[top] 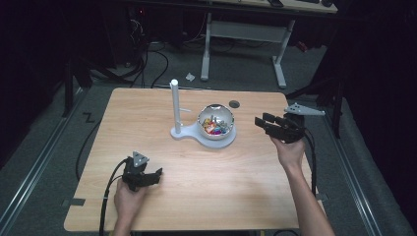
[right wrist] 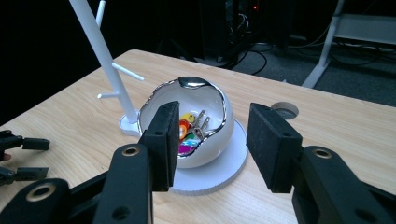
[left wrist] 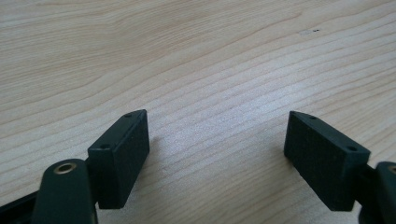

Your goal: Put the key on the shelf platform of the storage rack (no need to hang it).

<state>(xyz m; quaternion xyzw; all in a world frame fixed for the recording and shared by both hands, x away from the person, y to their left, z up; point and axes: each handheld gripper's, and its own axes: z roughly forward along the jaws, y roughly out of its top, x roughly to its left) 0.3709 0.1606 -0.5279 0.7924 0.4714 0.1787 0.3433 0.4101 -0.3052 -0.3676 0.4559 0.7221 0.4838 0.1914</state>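
**Over the wooden table: both grippers idle, bowl stand at centre**

At the near-left of the table [top: 162, 113], my left gripper [top: 147, 176] rests low over bare wood, held in the person's left hand [top: 129, 200]. Its own view shows the two black jaws spread wide apart with nothing but wood grain between them: released, holding nothing. A black cable [top: 109, 189] trails from it toward the table's near edge.

Toward the middle stands a white stand [top: 183, 132] with an upright white post [top: 174, 104] bearing short side pegs. Just right of the post, on the stand's round plate, sits a white bowl [top: 216, 121] with a silvery rim; it contains keys with coloured tags [right wrist: 190, 130]. Behind the bowl lies a round grommet [top: 234, 103] in the tabletop.

At the right, my right gripper [top: 265, 122] hovers above the table, held in the right hand [top: 290, 150], pointing toward the bowl yet well apart from it. Its jaws likewise stand open and empty, framing the bowl in the right gripper view.
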